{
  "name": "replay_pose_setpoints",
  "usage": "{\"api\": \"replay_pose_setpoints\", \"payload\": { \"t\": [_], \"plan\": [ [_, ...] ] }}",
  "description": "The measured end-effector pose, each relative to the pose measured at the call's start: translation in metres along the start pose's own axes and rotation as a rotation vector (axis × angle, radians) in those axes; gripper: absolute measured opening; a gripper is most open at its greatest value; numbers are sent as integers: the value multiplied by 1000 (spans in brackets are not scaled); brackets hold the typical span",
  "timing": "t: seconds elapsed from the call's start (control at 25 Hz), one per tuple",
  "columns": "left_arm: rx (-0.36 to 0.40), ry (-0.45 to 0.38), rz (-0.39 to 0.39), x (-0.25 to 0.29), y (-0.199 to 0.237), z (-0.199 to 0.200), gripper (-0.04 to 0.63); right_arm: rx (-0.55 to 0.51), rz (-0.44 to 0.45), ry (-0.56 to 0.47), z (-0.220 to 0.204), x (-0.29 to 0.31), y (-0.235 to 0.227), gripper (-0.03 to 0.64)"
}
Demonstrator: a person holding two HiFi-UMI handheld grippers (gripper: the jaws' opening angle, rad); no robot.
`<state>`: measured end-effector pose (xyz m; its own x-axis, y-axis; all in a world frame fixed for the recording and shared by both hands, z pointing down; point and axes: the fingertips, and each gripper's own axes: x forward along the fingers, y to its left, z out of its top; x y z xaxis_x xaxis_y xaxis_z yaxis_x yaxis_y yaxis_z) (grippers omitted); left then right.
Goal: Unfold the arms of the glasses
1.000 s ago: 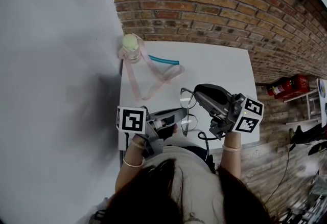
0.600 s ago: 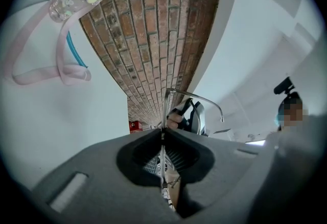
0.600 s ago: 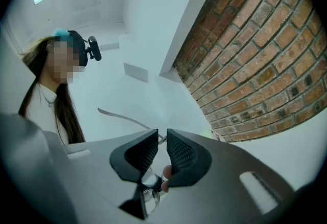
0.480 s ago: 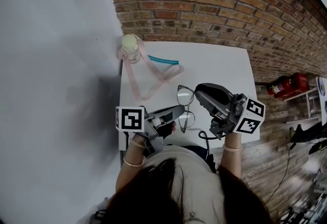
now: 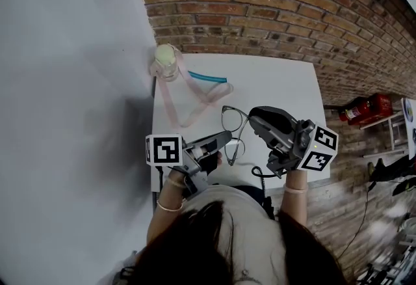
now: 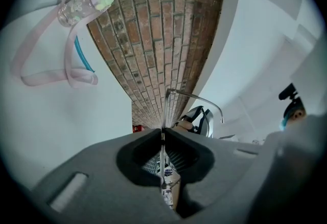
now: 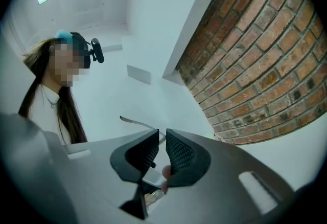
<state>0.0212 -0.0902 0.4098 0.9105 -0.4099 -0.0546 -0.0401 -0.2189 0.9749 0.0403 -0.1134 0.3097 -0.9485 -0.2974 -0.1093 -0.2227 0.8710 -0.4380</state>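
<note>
- The glasses (image 5: 232,122) hang in the air over the near half of the white table (image 5: 286,85), held between my two grippers and touching nothing on the tabletop as far as I can see.
- My left gripper (image 5: 220,141) sits over the table's near-left part. In the left gripper view its jaws are pressed together on a thin metal arm of the glasses (image 6: 180,96), which runs up out of the left gripper (image 6: 163,135) and bends over into a curved tip.
- My right gripper (image 5: 254,120) is over the table's near-right part. In the right gripper view its jaws stand almost closed, pinching the frame by a lens, and one thin arm of the glasses (image 7: 137,122) shows past the right gripper (image 7: 162,140).
- From the head view the two lenses stand one above the other between the jaw tips, so the frame sits edge-on rather than flat to the table.
- At the table's far-left corner stands a small clear bottle (image 5: 167,60) with a pale cap. A pink strap (image 5: 195,99) loops from it toward the table's middle.
- A short blue tube (image 5: 208,75) lies on the table's far part, just beside the strap.
- A brick wall (image 5: 260,4) runs along the table's far edge.
</note>
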Motion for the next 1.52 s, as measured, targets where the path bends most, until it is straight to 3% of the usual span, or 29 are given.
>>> {"api": "replay_pose_setpoints", "payload": {
  "t": [0.12,0.24,0.56,0.84,1.52],
  "plan": [
    [-31,-22,-16,1,-3,2,23,-5,5,-1,2,0,2,40],
    [6,-20,21,-3,7,5,23,-10,10,-2,2,0,4,40],
    [-4,-44,41,-7,13,10,23,-14,25,-5,3,1,7,38],
    [-80,-93,-33,-4,1,13,23,-15,45,-10,5,1,12,37],
    [-91,-145,-19,-11,6,22,23,-20,79,-15,6,0,23,37]
  ]
}}
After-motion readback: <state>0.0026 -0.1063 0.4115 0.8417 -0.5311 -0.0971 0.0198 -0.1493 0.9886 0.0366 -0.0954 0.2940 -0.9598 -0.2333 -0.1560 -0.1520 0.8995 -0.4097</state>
